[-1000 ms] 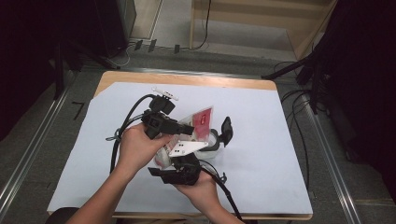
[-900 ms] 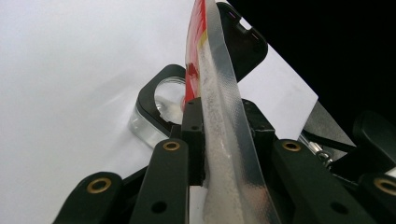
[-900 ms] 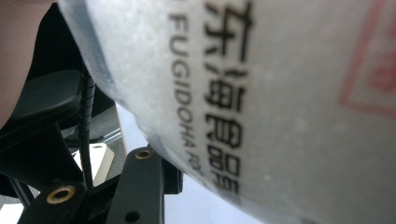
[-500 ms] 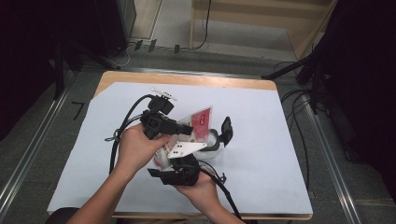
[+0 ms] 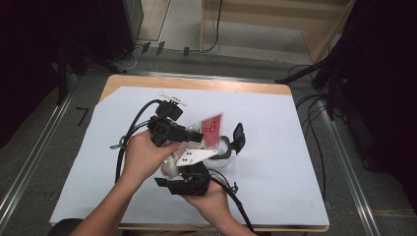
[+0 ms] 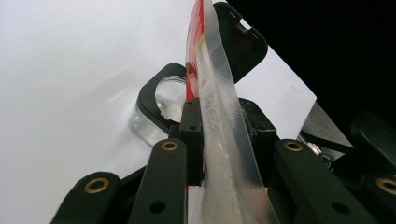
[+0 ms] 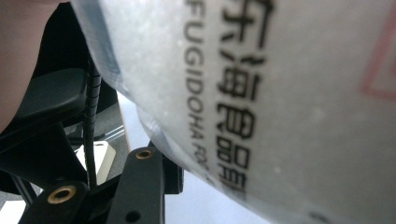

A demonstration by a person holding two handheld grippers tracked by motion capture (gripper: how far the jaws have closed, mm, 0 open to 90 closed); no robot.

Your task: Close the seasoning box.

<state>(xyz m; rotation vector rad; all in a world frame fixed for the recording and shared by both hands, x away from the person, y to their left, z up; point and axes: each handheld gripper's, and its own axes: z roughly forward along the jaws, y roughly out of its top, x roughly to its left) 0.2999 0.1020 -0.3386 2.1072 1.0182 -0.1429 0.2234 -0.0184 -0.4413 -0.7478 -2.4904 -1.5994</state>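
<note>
"FUGIDOHA" and Chinese characters are printed in black on a clear bag of white grains [image 7: 280, 102], held above the white sheet [image 5: 275, 128]. Its red-topped edge is pinched by the left gripper [image 6: 223, 135]; the right gripper [image 7: 187, 172] is pressed against its lower part, grip unclear. A clear jar [image 6: 154, 116] with a black lid [image 5: 239, 136] sits just behind.

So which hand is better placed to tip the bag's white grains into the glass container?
Left, probably. The left gripper pinches the bag by its edge, with the open glass container just beyond its jaws. The right gripper sits under the bag's bulk, supporting it.
</note>
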